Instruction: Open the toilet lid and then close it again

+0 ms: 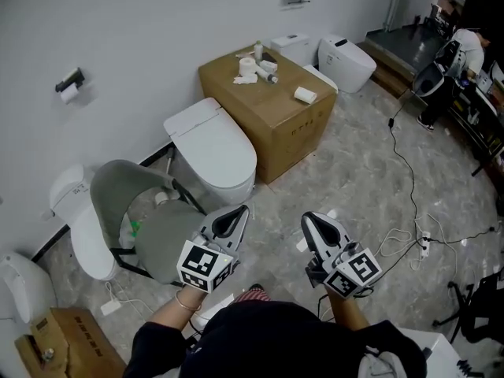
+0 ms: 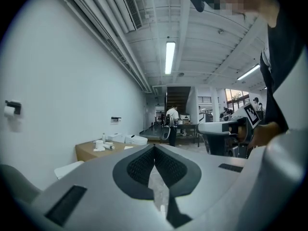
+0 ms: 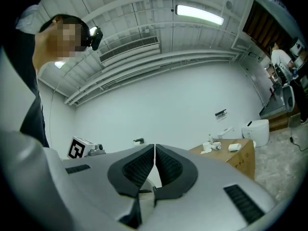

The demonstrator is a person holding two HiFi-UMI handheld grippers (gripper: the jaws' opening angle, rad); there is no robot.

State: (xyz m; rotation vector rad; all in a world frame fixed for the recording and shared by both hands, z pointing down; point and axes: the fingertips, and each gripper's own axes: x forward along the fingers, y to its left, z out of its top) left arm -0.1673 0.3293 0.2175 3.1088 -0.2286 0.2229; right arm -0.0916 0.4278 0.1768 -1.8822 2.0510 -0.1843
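Lid (image 1: 211, 142) lying shut on the toilet (image 1: 233, 186), both grippers hovering short of it.
The toilet is standing against the wall (image 1: 142, 30), just beside a box (image 1: 276, 120) carrying paper rolls (image 1: 248, 69). The left gripper (image 1: 234, 220) is hanging near the toilet's front, and the right gripper (image 1: 319, 225) is hanging farther off over the floor (image 1: 370, 179). Both are keeping their jaws pressed together on nothing.

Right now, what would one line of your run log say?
toilet lid: closed | left hand-held gripper: shut, empty | right hand-held gripper: shut, empty | contact: none
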